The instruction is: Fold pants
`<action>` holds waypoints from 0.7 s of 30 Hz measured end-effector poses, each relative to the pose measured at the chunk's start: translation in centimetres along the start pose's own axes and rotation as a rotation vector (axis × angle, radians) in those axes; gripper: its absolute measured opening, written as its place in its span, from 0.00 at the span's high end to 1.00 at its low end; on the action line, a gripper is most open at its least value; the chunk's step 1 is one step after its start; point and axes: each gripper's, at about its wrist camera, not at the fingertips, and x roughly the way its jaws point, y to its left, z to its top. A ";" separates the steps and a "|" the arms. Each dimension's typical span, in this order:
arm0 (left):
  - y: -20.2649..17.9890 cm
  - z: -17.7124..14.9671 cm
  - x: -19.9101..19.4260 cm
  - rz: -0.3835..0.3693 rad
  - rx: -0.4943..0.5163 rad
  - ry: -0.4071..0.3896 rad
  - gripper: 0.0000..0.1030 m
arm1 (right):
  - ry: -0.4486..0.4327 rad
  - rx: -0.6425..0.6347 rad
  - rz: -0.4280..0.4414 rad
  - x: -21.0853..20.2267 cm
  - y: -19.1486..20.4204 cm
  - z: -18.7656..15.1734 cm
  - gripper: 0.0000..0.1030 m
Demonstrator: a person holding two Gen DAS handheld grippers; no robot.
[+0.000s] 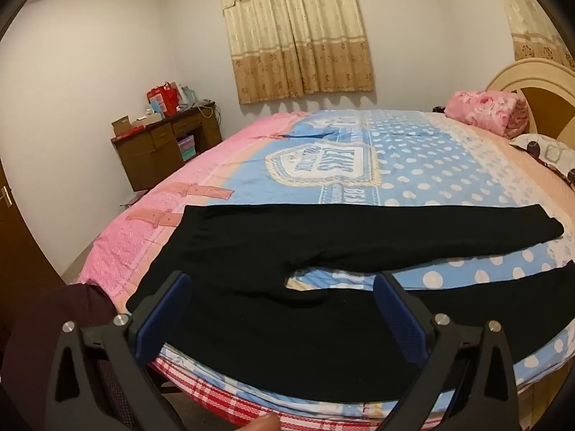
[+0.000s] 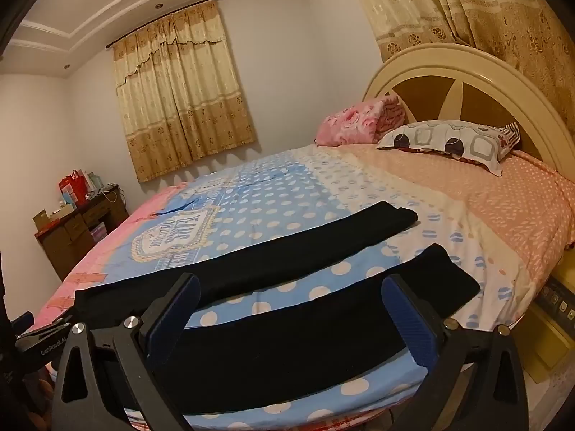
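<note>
Black pants (image 1: 273,251), matte knit by the look of it, lie flat on the polka-dot bedsheet (image 1: 413,165), legs split in a V running toward 3 o'clock. Left gripper (image 1: 284,287) spread wide, ribbed blue pads over the waist end, pinching nothing. Right gripper (image 2: 291,298) likewise spread, above the near leg.

- Black pants (image 1: 287,248) spread flat across near half of bed (image 1: 359,151), legs parted; strip of bare sheet open between them
- Far half of sheet bare; open room there
- Pink blanket (image 2: 355,122) and patterned pillow (image 2: 445,140) bunched against headboard (image 2: 449,68), blocking that end
- Cluttered desk (image 1: 169,143) against far wall beyond bed
</note>
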 end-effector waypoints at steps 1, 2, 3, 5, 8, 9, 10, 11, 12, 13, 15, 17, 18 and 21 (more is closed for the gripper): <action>0.2 0.0 0.1 -0.004 -0.012 0.009 0.00 | 0.007 -0.001 0.003 0.1 0.1 0.0 0.01; 0.5 0.0 0.2 -0.009 -0.025 0.020 0.00 | 0.011 -0.002 0.005 0.1 0.2 -0.1 0.01; 0.5 0.2 0.4 0.011 0.003 0.009 0.00 | 0.012 -0.004 0.007 0.1 0.3 -0.1 0.01; 0.4 0.1 0.3 0.008 0.001 0.005 0.00 | 0.014 -0.007 0.007 0.0 0.5 -0.1 0.01; 0.3 -0.1 0.9 0.014 0.001 0.023 0.00 | 0.008 0.010 0.009 0.0 0.1 0.1 0.01; 0.3 -0.4 0.8 0.018 -0.001 0.026 0.00 | 0.004 0.016 0.007 -0.1 -0.1 0.2 0.01; 0.2 -0.4 1.0 0.021 0.000 0.038 0.00 | -0.010 -0.006 -0.030 -0.4 -0.4 0.6 0.01; 0.2 -0.5 1.1 0.021 0.000 0.047 0.00 | -0.021 -0.007 -0.045 0.0 -0.2 0.4 0.01; 0.2 -0.6 1.2 0.022 -0.001 0.051 0.00 | -0.025 -0.005 -0.052 0.0 -0.3 0.5 0.01; 0.3 -0.6 1.2 0.024 -0.003 0.053 0.00 | -0.029 -0.003 -0.056 -0.1 -0.4 0.5 0.01; 0.5 -0.5 1.0 0.032 -0.005 0.052 0.00 | -0.031 -0.002 -0.060 -0.1 -0.4 0.7 0.01; 0.6 -0.5 1.0 0.034 -0.005 0.050 0.00 | -0.029 -0.004 -0.063 -0.1 -0.3 0.7 0.01; 0.6 -0.4 1.0 0.034 -0.007 0.049 0.00 | -0.030 -0.005 -0.064 -0.1 -0.3 0.7 0.01; 0.6 -0.3 0.9 0.030 -0.006 0.046 0.00 | -0.031 -0.003 -0.055 -0.2 -0.6 0.8 0.01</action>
